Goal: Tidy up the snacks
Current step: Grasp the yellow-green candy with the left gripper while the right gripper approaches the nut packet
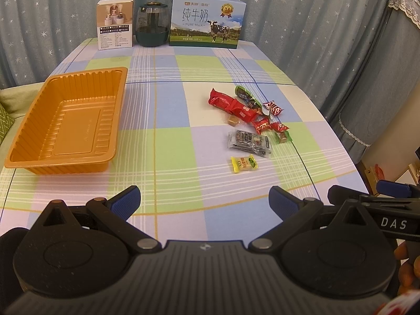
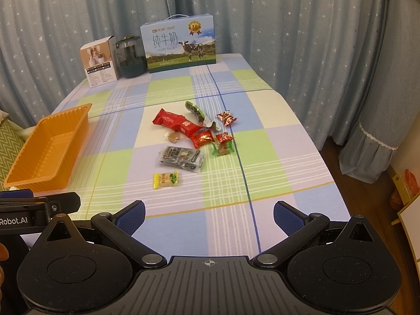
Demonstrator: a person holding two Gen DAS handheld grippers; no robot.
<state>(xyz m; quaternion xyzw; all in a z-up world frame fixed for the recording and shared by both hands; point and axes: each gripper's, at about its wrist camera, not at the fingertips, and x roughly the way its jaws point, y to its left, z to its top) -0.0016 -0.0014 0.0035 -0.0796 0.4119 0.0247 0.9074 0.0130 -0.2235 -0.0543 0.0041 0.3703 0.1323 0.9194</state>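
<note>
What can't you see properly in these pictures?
- Small print on the white box: too small to read in both views.
- What lies under the red packets in the snack pile: they overlap in both views.
- The orange tray in the right wrist view: its near corner is hidden behind the left gripper.
- Inside the dark jar: too dark to tell.
</note>
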